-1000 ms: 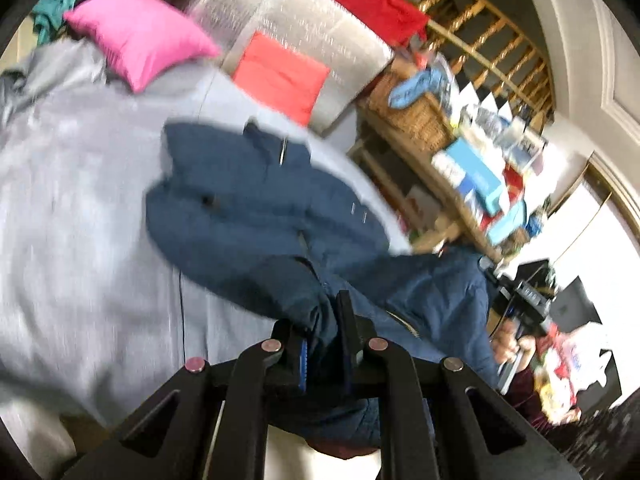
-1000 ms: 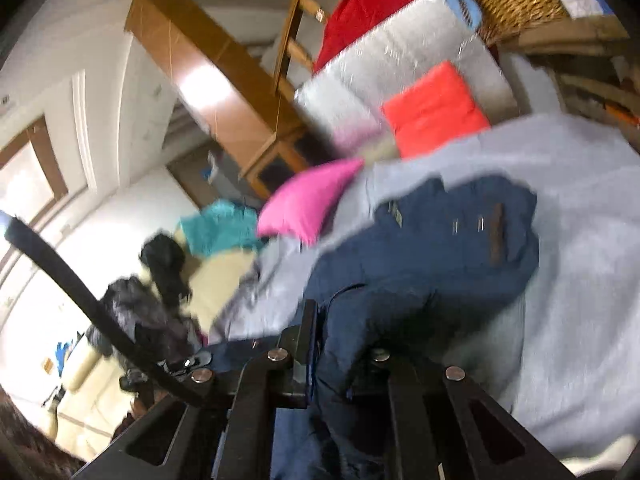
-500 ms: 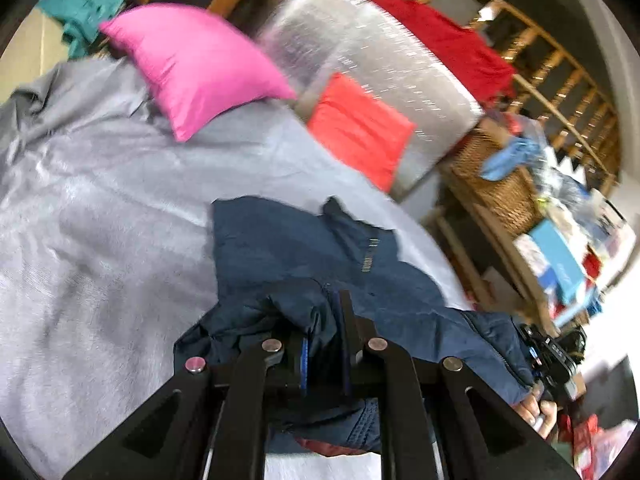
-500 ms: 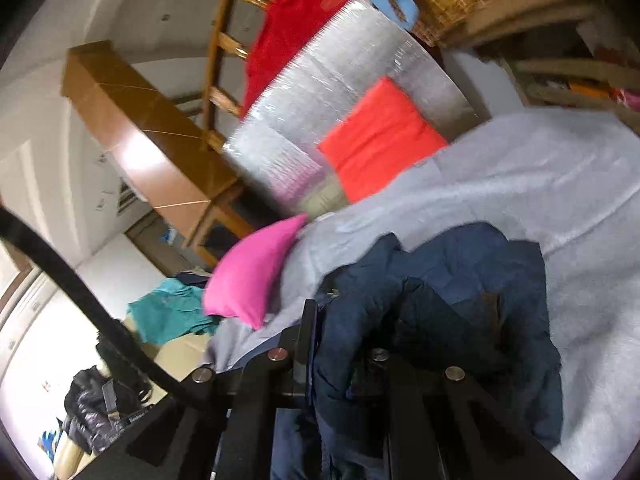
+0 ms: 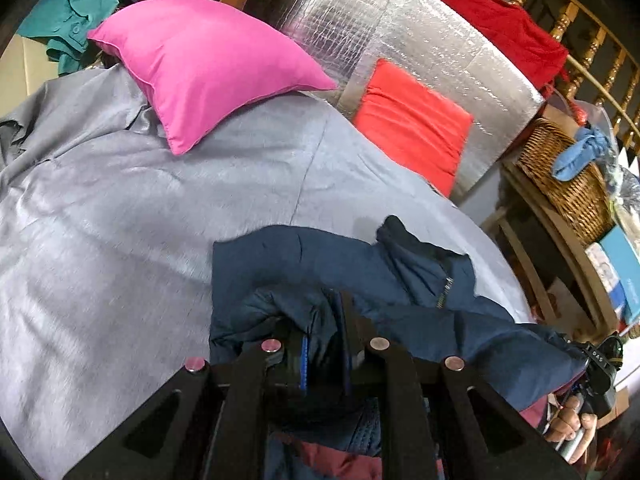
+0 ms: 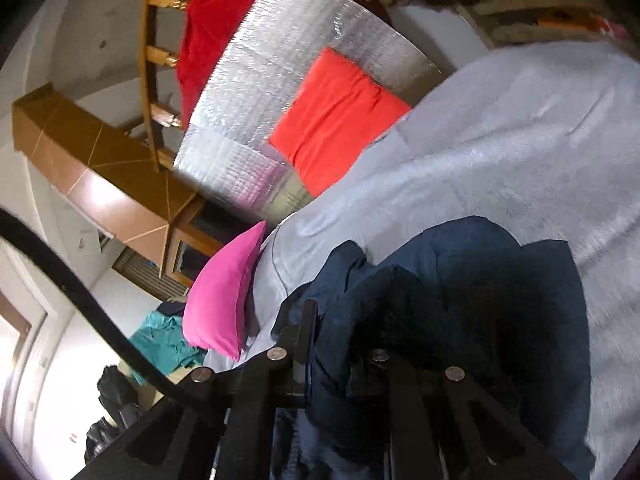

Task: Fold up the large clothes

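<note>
Both the left gripper and right gripper pinch bunched edges of the soft, bulky, probably slippery navy jacket lying on the grey bed, so hems give the surest hold.

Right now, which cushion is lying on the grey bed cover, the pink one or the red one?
The pink cushion lies on the grey bed cover. The red cushion stands propped against the silver foil panel instead.

Your left gripper fingertips buried in navy jacket folds. Right gripper far finger hidden under same fabric. Jacket hem cut off at bottom edge.
</note>
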A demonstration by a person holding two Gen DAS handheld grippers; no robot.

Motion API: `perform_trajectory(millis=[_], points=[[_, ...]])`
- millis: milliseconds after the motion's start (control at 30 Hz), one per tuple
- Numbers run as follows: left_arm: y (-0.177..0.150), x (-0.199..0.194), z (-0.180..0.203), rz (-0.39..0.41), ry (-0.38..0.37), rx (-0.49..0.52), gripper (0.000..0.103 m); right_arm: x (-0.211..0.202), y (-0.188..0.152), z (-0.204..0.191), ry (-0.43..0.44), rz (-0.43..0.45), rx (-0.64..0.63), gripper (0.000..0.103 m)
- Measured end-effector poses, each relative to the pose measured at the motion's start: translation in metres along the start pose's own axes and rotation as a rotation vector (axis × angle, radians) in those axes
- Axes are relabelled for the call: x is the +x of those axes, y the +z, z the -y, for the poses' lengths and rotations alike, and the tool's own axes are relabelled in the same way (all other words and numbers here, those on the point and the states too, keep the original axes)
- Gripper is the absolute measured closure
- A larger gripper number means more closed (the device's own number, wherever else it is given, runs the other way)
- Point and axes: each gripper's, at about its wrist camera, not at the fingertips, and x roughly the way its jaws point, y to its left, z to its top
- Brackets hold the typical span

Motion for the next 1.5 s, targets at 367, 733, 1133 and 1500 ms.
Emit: perform_trajectory(millis=[367, 733, 1133, 1500], points=[[0.029, 0.034, -0.015, -0.075, -0.203, -0.239, 0.033, 0.026, 0.032, 0.054, 0.144, 0.031, 0.272, 0.045], [0.023, -0.019, -0.063, 0.183, -0.358, -0.573, 0.011, -0.028, 0.031, 0.017, 0.155, 0.218, 0.138, 0.022], [0.006, 0.011, -0.024, -0.075, 0.355, -0.121, 0.011, 0.054, -0.007, -0.064, -0.307, -0.056, -0.321, 0.056], [-0.011, 0.027, -0.019, -0.114, 0.486, 0.084, 0.01, 0.059, 0.011, -0.007, -0.491, -0.021, -0.053, 0.068]])
